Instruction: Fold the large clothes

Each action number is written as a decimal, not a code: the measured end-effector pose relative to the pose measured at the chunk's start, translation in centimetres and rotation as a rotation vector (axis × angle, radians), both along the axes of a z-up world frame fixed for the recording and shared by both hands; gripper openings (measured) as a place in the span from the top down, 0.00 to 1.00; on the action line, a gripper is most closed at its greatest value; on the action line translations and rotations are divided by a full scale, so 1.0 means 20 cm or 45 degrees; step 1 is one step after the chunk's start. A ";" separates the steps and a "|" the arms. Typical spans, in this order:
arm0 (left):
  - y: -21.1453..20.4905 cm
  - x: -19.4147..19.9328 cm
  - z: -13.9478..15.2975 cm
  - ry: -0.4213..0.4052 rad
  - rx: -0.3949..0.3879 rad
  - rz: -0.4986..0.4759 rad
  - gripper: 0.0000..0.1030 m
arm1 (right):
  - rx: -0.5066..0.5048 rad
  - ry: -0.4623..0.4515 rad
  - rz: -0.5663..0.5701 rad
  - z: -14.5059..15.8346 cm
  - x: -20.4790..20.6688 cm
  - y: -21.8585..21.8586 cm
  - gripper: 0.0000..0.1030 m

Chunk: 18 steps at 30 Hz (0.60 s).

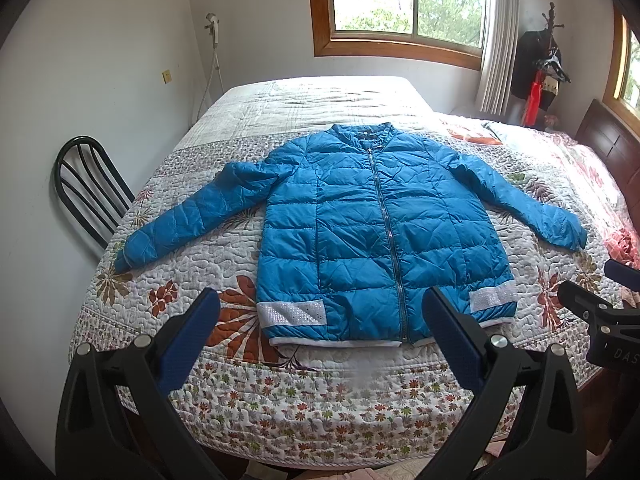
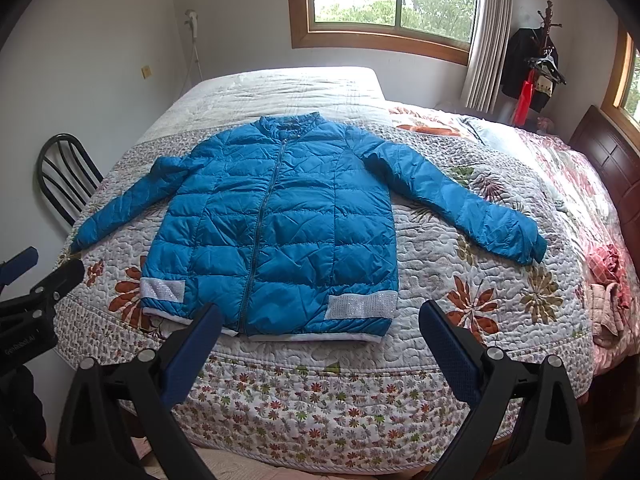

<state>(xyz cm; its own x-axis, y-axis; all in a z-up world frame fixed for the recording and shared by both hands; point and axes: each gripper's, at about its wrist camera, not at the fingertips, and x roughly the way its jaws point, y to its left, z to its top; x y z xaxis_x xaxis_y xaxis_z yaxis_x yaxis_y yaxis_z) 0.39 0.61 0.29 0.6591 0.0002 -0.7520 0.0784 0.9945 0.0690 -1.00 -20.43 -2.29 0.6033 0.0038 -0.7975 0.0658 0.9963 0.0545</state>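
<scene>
While spread flat and face up on the bed [image 1: 320,408], jacket [image 1: 360,232] lies unfolded, zipped shut, collar at far end, hem at near end. Blue quilted shell; zip [image 1: 386,236] down the middle; a white sparkly band [image 1: 290,313] on each side of the hem. Both sleeves out to the sides and angled toward near edge: left sleeve [image 1: 188,218] ends near left edge of bed, right sleeve [image 1: 528,204] ends well short of right edge. Hem just inside near edge of floral quilt [image 2: 440,248].

Left gripper [image 1: 320,320]: fingers [image 1: 192,336] spread wide, holding nothing, hovering at near edge over the hem, not touching the fabric as far as can be seen. Right gripper [image 2: 320,328]: fingers [image 2: 448,344] likewise wide apart, empty, above near edge of bed in front of the hem's right half. Each gripper's body visible at the edge of the other's view.

Surroundings: black chair [image 1: 90,188] against left side of bed, beside the wall. Window [image 1: 408,0] with wooden frame on far wall, curtain [image 1: 496,40] at its right. Coat rack [image 1: 546,52] with dark clothes in far right corner. Dark headboard [image 2: 608,160] at right. Crumpled pink cloth [image 2: 608,280] on right part of bed.
</scene>
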 end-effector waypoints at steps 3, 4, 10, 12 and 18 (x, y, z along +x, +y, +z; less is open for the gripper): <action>0.01 0.01 0.00 0.003 0.001 0.000 0.03 | 0.000 0.004 0.000 -0.02 0.03 0.01 0.04; 0.01 0.01 0.01 0.005 0.001 -0.001 0.03 | 0.000 0.006 -0.001 -0.02 0.03 0.01 0.04; 0.00 0.06 -0.03 0.029 0.011 -0.002 0.03 | 0.002 0.023 -0.008 -0.05 0.07 -0.01 0.04; -0.01 0.08 -0.04 0.041 0.015 -0.006 0.03 | 0.004 0.029 -0.013 -0.05 0.08 -0.02 0.04; -0.06 0.18 -0.07 0.064 0.032 -0.029 0.03 | 0.020 0.044 -0.046 -0.08 0.14 -0.08 0.04</action>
